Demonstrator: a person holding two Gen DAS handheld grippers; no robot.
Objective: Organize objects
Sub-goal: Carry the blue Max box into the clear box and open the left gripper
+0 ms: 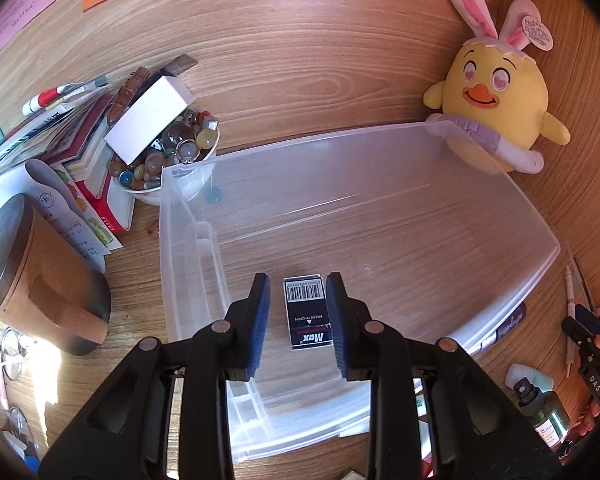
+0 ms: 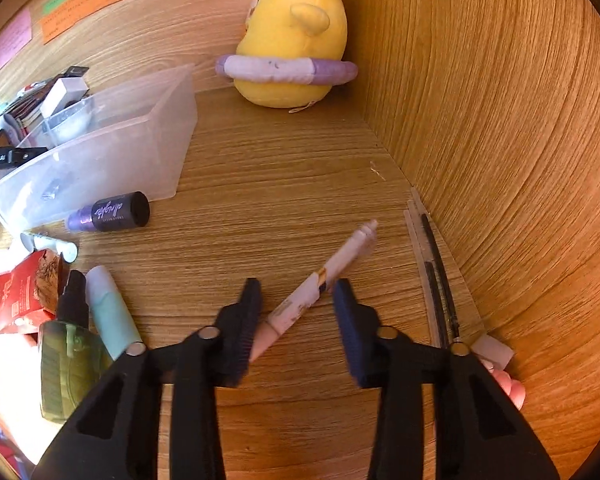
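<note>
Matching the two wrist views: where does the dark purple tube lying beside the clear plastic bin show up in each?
Left wrist: purple tube at right, mostly hidden behind the clear bin, at its near right corner.
Right wrist: left of centre, lying on the desk against the bin's near wall, black cap pointing right.
Shared landmark: the yellow chick plush, beyond the bin in both.

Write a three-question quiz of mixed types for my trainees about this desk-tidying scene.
1. True or false: the small black Max box lies inside the clear plastic bin.
2. What lies between the right gripper fingers? A) pink pen B) green spray bottle C) purple tube
3. Fill in: the yellow plush chick wears bunny ____.

Key: 1 true; 2 A; 3 ears.
</note>
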